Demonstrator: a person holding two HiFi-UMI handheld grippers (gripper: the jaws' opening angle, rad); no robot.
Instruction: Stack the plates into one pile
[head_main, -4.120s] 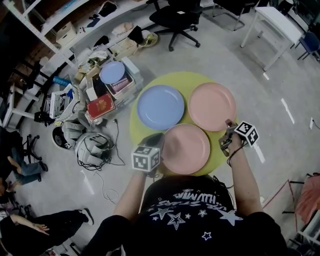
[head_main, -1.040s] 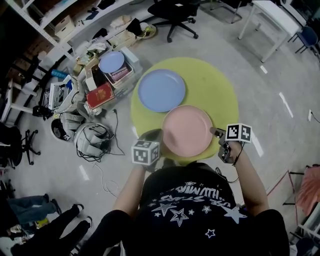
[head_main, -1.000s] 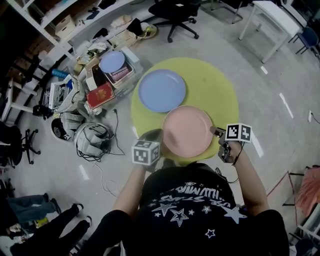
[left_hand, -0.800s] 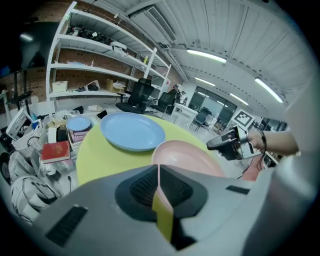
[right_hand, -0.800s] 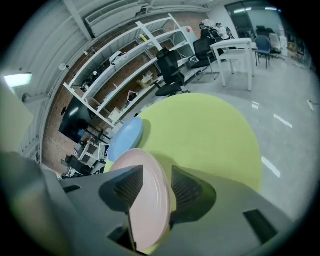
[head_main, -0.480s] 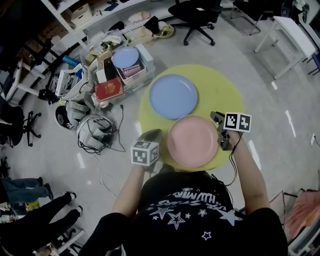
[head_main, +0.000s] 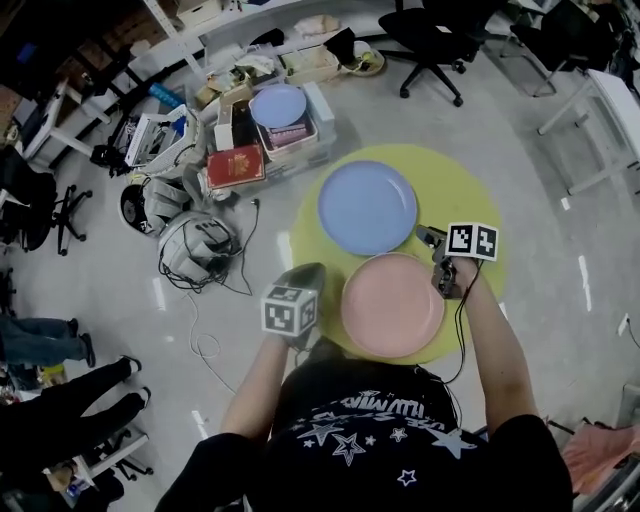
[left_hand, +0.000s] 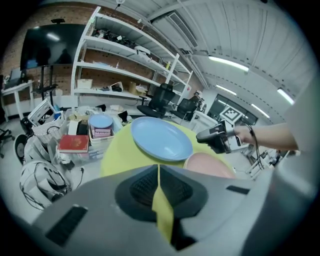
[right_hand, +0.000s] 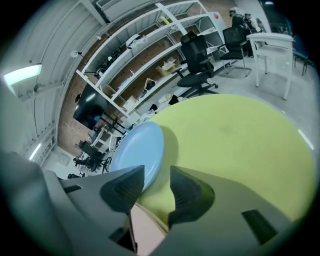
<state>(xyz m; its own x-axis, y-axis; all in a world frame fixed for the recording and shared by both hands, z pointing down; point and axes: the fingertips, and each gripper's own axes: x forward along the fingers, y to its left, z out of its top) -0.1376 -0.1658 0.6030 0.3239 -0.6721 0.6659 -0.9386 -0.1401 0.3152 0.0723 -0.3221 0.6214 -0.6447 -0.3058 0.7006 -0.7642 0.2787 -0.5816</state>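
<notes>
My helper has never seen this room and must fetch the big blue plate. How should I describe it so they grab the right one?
Find the round yellow table. Two plates lie on it: a pink plate and the blue plate you want. Only it is both blue and on the table; the smaller blue plate sits on a box beside the table.

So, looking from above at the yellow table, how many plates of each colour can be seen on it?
blue plate: 1
pink plate: 1 showing on top; whether another lies under it cannot be told from above
Total: 2 plates in sight
</notes>
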